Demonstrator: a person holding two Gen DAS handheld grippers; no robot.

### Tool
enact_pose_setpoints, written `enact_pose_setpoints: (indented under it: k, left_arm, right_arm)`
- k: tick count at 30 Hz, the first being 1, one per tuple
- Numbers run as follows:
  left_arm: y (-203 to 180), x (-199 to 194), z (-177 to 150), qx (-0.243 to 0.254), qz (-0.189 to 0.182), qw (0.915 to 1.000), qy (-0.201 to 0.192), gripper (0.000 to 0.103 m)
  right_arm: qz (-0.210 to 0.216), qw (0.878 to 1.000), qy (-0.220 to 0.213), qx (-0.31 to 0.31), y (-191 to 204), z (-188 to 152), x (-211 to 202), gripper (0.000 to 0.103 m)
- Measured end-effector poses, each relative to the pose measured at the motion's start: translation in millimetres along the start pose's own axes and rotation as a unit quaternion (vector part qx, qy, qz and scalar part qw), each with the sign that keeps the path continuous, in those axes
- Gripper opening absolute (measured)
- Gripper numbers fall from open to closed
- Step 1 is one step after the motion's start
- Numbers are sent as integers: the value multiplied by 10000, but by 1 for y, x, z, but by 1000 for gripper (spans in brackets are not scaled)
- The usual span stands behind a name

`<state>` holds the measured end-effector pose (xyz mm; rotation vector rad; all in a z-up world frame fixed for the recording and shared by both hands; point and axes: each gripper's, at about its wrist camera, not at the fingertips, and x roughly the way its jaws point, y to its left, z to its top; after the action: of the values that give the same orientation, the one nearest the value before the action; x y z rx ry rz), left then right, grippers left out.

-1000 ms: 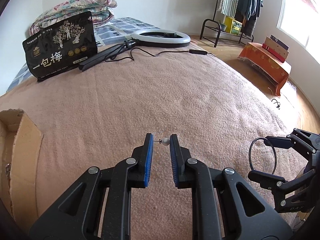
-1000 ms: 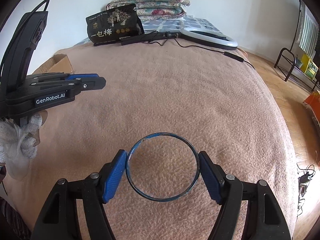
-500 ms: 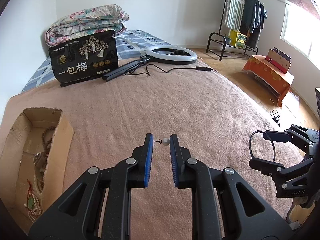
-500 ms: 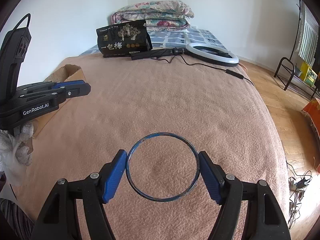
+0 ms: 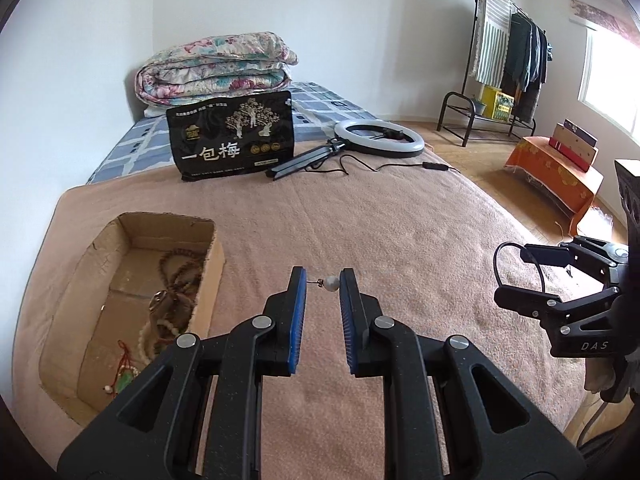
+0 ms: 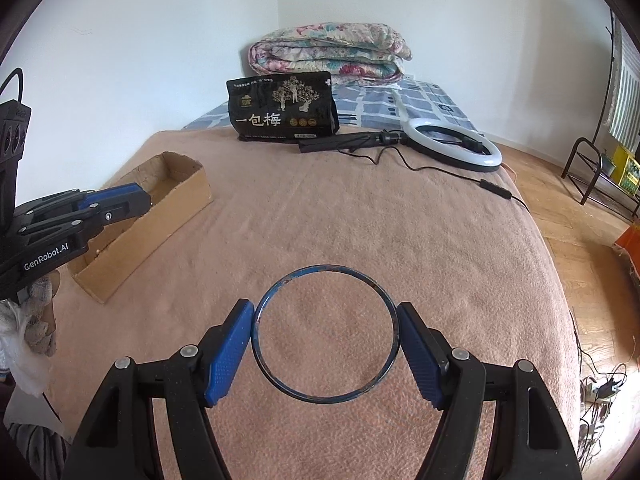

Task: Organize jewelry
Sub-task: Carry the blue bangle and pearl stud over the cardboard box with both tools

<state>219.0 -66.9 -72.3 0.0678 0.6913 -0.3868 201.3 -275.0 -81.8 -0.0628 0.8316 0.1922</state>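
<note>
- Through the left wrist camera we see our left gripper (image 5: 323, 280) pinching a pearl earring (image 5: 330, 282) between its blue pads (image 5: 298, 320); the pearl touches the right pad and its thin post reaches to the left pad, held above the pink blanket (image 5: 380, 220).
- To the left of that gripper lies an open cardboard box (image 5: 208, 264) on the blanket, with beaded necklaces (image 5: 176, 276) and other strung pieces piled inside.
- At the right edge of this view our right gripper (image 5: 520, 272) shows from the side, clamped on a thin dark bangle (image 5: 498, 264) and held apart from the left one.
- Farther back a black snack bag (image 5: 232, 140) stands upright, with a ring light (image 5: 378, 140) lying beside it and a folded floral quilt (image 5: 216, 68) behind.
- Through the right wrist camera we see the right gripper (image 6: 326, 334) spread wide and gripping the blue bangle (image 6: 326, 270) across its width, each pad touching one side of the ring; the ring lies flat above the blanket (image 6: 360, 208).
- On the left of this view the left gripper (image 6: 124, 200) hangs at the near end of the cardboard box (image 6: 160, 216); from this angle we cannot tell what it holds.
- The snack bag (image 6: 284, 108), the ring light (image 6: 452, 144) and the quilt (image 6: 328, 48) sit at the far end of the bed.
</note>
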Motion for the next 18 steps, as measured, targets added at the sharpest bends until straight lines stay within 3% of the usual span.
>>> enact_pose_setpoints:
  k: [18]
  left_arm:
    - [92, -56, -12, -501, 620, 9964, -292, 16]
  right_arm:
    - [404, 9980, -263, -420, 76, 52, 12, 74]
